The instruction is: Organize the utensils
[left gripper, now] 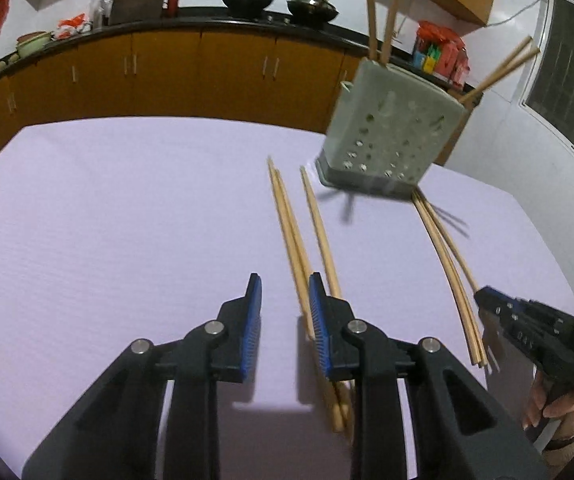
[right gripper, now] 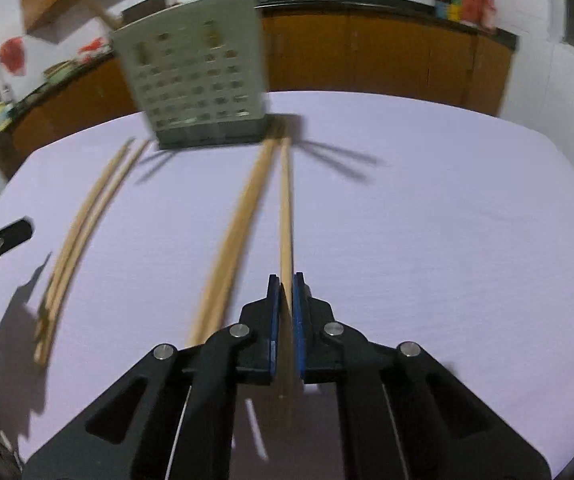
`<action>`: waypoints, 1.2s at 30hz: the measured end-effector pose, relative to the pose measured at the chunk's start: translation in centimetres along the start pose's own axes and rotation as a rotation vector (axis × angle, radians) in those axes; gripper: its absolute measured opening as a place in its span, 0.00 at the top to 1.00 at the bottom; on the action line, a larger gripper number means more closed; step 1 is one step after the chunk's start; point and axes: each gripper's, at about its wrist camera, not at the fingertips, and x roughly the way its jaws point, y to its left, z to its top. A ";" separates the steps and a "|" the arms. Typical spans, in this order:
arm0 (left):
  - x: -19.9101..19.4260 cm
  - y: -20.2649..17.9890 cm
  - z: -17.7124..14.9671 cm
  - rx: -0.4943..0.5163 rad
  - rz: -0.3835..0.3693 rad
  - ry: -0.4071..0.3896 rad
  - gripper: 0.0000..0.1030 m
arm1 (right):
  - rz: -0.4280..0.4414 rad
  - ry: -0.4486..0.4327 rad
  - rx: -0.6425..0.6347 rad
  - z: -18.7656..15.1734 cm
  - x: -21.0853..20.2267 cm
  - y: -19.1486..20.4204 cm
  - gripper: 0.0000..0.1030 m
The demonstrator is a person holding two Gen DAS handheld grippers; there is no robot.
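A grey perforated utensil holder (left gripper: 391, 128) stands at the far side of the lilac table and holds several wooden chopsticks; it also shows in the right wrist view (right gripper: 199, 76). Loose chopsticks (left gripper: 299, 248) lie on the table. My left gripper (left gripper: 285, 292) is open, its right finger beside them. A second bunch of chopsticks (left gripper: 451, 276) lies to the right. My right gripper (right gripper: 283, 280) is shut on one chopstick (right gripper: 285, 208) that points toward the holder. Other chopsticks (right gripper: 231, 240) lie just left of it.
Another pair of chopsticks (right gripper: 83, 224) lies at the left in the right wrist view. Wooden kitchen cabinets (left gripper: 167, 60) with a dark counter, woks (left gripper: 247, 0) and bags run behind the table. A window (left gripper: 567, 76) is at the right.
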 end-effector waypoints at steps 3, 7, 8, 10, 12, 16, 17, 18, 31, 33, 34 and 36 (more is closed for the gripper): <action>0.6 -0.9 -0.2 0.009 -0.013 0.018 0.80 | -0.040 -0.006 0.065 0.0 -0.1 -1.9 0.93; 1.5 -1.8 -0.3 0.029 -0.010 0.042 0.83 | -0.045 -0.009 0.069 -0.3 -0.3 -2.7 0.93; 1.8 -2.0 -0.5 0.036 -0.003 0.050 0.84 | -0.044 -0.011 0.066 -0.3 -0.4 -2.6 0.93; 2.3 -2.3 -0.7 0.051 0.019 0.063 0.85 | -0.043 -0.011 0.066 -0.3 -0.3 -2.6 0.93; 2.8 -2.5 -0.9 0.068 0.044 0.079 0.87 | -0.040 -0.011 0.068 -0.4 -0.3 -2.6 0.93; 2.8 -2.8 -1.1 0.098 0.077 0.071 0.87 | -0.049 -0.010 0.059 -0.5 -0.4 -2.9 0.93; 2.8 -2.8 -1.1 0.101 0.080 0.072 0.87 | -0.053 -0.010 0.057 -0.5 -0.5 -2.9 0.93; 2.9 -2.8 -1.0 0.102 0.082 0.076 0.87 | -0.055 -0.009 0.052 -0.4 -0.2 -2.8 0.93; 3.0 -0.1 -0.4 0.027 0.171 0.069 0.92 | -0.051 -0.006 0.030 -0.5 -0.4 -2.6 0.93; 2.5 0.9 -0.5 0.008 0.175 0.069 0.92 | -0.052 -0.008 0.049 -0.5 -0.5 -2.9 0.93; 2.4 1.1 -0.6 0.006 0.170 0.067 0.92 | -0.047 -0.008 0.049 -0.6 -0.6 -2.9 0.93; 2.1 1.1 -0.9 0.008 0.164 0.064 0.92 | -0.029 -0.006 0.042 -0.8 -0.7 -2.7 0.93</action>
